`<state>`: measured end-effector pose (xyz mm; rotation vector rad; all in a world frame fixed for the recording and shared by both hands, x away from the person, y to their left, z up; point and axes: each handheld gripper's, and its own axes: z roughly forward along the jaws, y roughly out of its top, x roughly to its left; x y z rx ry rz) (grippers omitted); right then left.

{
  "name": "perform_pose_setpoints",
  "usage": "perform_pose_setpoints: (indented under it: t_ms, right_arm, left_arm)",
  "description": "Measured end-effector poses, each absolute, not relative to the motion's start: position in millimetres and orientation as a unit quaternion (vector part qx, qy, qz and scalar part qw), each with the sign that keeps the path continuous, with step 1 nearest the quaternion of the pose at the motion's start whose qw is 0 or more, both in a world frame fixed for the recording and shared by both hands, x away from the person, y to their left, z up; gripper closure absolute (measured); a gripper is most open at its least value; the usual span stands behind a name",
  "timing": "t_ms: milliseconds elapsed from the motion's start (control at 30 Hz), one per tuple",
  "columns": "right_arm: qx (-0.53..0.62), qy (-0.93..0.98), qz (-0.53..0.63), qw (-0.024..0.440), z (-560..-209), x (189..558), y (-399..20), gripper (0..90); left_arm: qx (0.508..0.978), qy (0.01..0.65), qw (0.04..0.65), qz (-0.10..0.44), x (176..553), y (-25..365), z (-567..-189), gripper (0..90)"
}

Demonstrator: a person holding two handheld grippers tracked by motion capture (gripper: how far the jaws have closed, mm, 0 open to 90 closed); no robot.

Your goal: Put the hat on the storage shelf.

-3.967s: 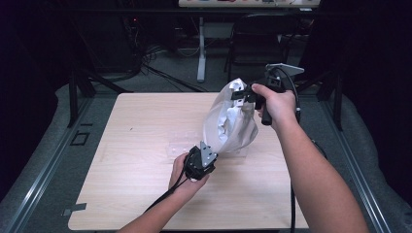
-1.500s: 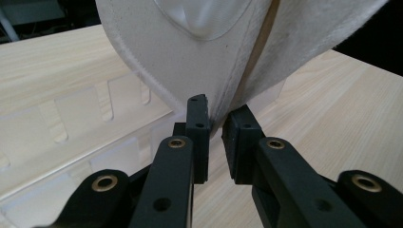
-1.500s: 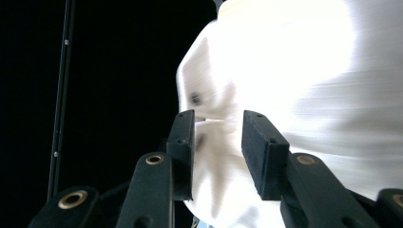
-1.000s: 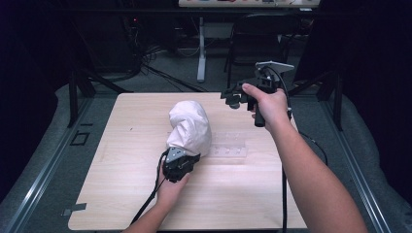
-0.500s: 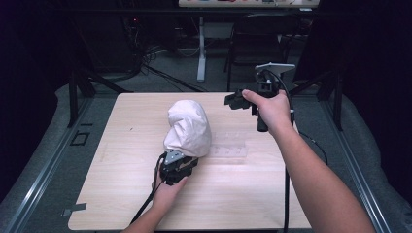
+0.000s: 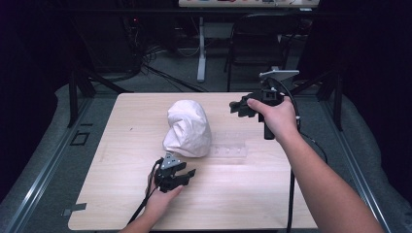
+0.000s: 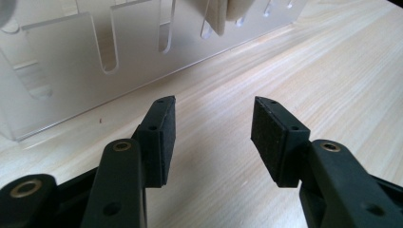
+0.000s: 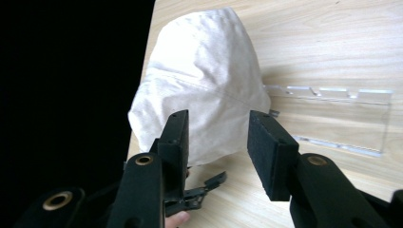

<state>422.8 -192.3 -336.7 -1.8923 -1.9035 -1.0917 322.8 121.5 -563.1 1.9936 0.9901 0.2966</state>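
Observation:
A white cloth cover (image 6: 187, 128) stands draped in a dome over the left end of a clear acrylic slotted rack (image 6: 231, 151) in the middle of the wooden table (image 6: 243, 194). My left gripper (image 6: 186, 174) rests open just in front of the cloth's lower edge. In the left gripper view its jaws (image 7: 214, 104) are apart with nothing between them, facing the rack (image 7: 62, 71) and a hanging corner of cloth (image 7: 223, 16). My right gripper (image 6: 236, 107) hovers open to the right of the cloth. Its own view (image 8: 216, 118) looks down on the cloth (image 8: 204, 85) and rack (image 8: 332, 118).
A dark chair (image 6: 262, 39) and a white desk leg (image 6: 200, 53) stand behind the table, with cables on the floor. Black frame struts (image 6: 75, 87) flank the table's left and right sides. Bare wood lies at the table's left and front right.
Four seconds ago the right gripper held the cloth up; it has let go and moved right. The left gripper has since drawn back from the cloth's lower edge toward the person.

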Motion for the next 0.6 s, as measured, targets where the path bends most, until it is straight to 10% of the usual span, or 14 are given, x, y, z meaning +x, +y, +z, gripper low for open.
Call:
perform_pose_setpoints:
  t_ms: [600]
  right_arm:
    - [-0.639,-0.673,-0.361,0.091,-353,401,-204,55.0]
  left_arm:
    - [0.779,0.430,0.437,0.136,309,181,-550,46.2]
